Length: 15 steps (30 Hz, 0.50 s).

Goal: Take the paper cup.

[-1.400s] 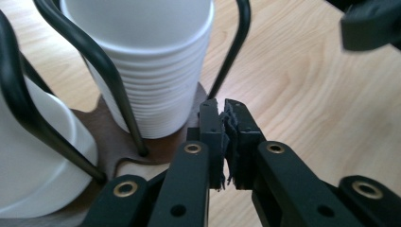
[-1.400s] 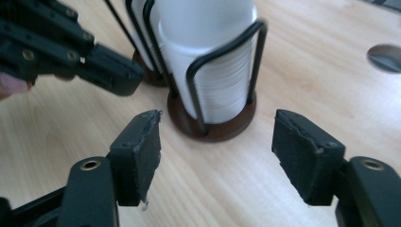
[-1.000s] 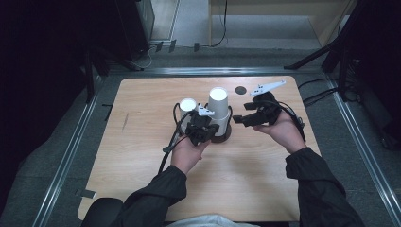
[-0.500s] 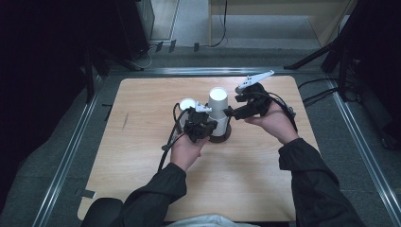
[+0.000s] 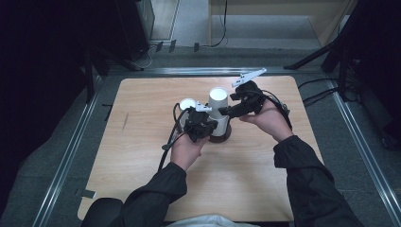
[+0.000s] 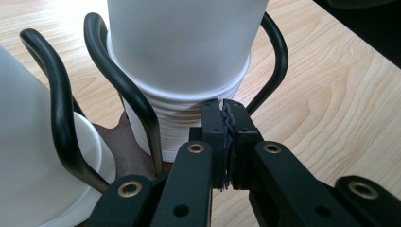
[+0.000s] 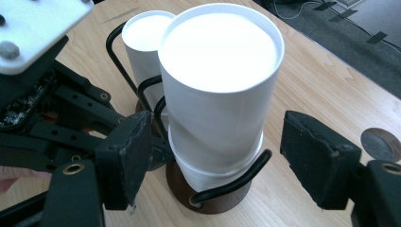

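Note:
Two stacks of upside-down white paper cups stand in a black wire holder (image 6: 124,90) on a round brown base (image 5: 223,136) at mid-table. The tall stack (image 5: 218,101) (image 7: 217,94) is on the right and the shorter stack (image 5: 187,104) (image 7: 142,42) on the left. My right gripper (image 5: 227,111) (image 7: 220,158) is open, with one jaw on each side of the tall stack and neither pad touching it. My left gripper (image 5: 208,127) (image 6: 222,111) is shut with nothing seen between its jaws. Its tips sit low against the ribbed rims of the tall stack (image 6: 184,56).
A small dark disc (image 7: 380,144) lies on the wooden table (image 5: 142,142) beyond the holder. Cables trail from both grippers. Dark floor and metal rails surround the tabletop.
My right gripper has swung left from the table's right side and now straddles the tall stack. The left gripper has stayed by the holder's base.

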{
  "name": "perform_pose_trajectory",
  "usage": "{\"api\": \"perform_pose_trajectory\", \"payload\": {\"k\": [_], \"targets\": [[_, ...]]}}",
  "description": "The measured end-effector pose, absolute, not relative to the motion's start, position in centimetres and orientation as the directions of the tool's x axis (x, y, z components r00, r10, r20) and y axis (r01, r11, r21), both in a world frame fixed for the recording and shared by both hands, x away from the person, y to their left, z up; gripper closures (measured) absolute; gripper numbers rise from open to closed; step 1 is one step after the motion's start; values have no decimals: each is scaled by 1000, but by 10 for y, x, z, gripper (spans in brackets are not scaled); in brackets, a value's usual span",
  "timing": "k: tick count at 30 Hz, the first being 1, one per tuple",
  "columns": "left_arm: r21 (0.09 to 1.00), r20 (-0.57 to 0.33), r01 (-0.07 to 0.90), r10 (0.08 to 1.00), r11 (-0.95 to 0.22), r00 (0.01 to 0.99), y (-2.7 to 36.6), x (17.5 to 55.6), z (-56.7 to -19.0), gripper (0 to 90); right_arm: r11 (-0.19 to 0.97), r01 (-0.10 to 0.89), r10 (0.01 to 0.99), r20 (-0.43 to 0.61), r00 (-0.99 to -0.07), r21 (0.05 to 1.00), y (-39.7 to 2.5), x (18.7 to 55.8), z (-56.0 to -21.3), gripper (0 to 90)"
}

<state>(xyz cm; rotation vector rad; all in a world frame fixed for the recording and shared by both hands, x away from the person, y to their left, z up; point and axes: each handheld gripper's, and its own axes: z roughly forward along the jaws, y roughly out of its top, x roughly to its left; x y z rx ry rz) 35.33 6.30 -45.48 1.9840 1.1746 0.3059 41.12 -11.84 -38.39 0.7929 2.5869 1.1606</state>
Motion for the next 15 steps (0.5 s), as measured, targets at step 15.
{"api": "perform_pose_trajectory", "payload": {"k": [15], "targets": [[740, -193, 628, 819, -240, 540, 63, 354, -455, 866, 557, 376, 542, 19, -840, 740, -109, 414, -380, 262]]}}
